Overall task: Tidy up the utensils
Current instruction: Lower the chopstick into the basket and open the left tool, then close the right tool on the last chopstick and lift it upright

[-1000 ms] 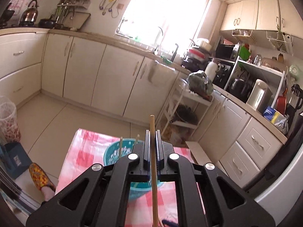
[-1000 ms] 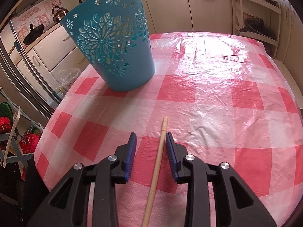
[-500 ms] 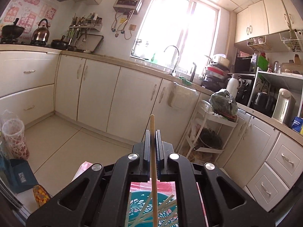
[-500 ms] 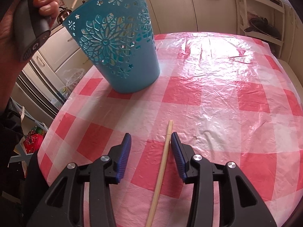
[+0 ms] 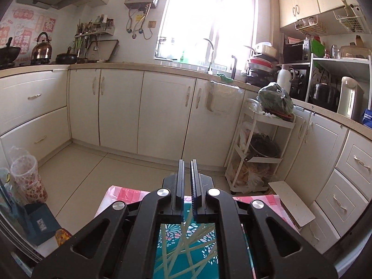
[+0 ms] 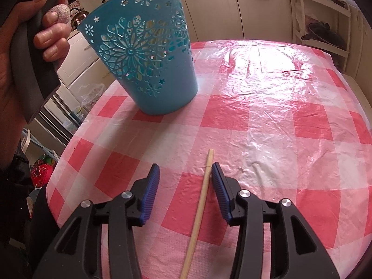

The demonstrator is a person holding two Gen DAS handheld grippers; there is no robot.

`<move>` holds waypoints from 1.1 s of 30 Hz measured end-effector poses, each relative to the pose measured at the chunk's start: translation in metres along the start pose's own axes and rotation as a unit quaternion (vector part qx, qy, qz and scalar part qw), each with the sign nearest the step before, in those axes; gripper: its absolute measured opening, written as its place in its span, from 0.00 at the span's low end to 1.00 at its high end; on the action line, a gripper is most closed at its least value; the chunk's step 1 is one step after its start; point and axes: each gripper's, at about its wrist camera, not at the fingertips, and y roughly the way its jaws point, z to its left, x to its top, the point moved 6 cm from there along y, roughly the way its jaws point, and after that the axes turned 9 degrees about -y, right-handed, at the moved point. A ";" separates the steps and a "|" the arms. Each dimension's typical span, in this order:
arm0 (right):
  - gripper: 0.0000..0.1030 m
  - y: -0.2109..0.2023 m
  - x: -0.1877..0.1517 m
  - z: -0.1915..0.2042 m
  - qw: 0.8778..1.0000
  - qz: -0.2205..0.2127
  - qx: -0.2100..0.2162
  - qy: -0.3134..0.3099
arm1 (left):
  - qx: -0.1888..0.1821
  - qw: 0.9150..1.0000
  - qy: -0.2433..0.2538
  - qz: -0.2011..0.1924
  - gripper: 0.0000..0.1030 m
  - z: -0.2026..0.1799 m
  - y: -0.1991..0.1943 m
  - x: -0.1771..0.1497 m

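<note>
Left hand-held gripper [image 5: 187, 181]: jaws nearly together, nothing between them, above the teal basket [image 6: 144, 53] of chopsticks [image 5: 186, 251].
Right hand-held gripper [image 6: 186, 174]: jaws apart, just been widening, straddling one chopstick [image 6: 202, 200] lying on the checked tabletop [image 6: 267, 121].

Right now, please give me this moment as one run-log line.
left gripper: shut, empty, above teal basket of chopsticks | right gripper: open, jaws just opened wider, chopstick on checked tablecloth between them
</note>
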 end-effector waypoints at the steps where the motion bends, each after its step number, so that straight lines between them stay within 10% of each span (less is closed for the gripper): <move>1: 0.44 0.000 0.000 -0.001 1.000 0.000 0.001 0.001 | 0.000 1.000 0.002 0.002 0.05 0.001 -0.003 -0.001; 5: 0.44 -0.002 -0.002 -0.004 1.000 -0.003 0.013 0.011 | 0.005 1.000 -0.007 0.002 0.09 0.012 -0.023 -0.003; 12: 0.44 -0.009 -0.007 -0.007 1.000 0.008 0.004 0.004 | 0.049 0.996 -0.062 -0.030 0.49 0.070 -0.089 -0.024; 16: 0.43 -0.009 -0.009 -0.002 0.999 0.015 -0.021 -0.018 | 0.079 0.992 -0.098 0.015 0.53 0.113 -0.094 -0.069; 25: 0.07 -0.004 -0.015 0.018 0.982 0.030 -0.128 -0.139 | 0.085 0.984 -0.105 0.114 0.56 0.143 -0.054 -0.142; 33: 0.06 -0.059 0.023 0.005 0.995 -0.087 0.049 0.014 | 0.084 0.977 -0.132 0.145 0.77 0.151 -0.041 -0.164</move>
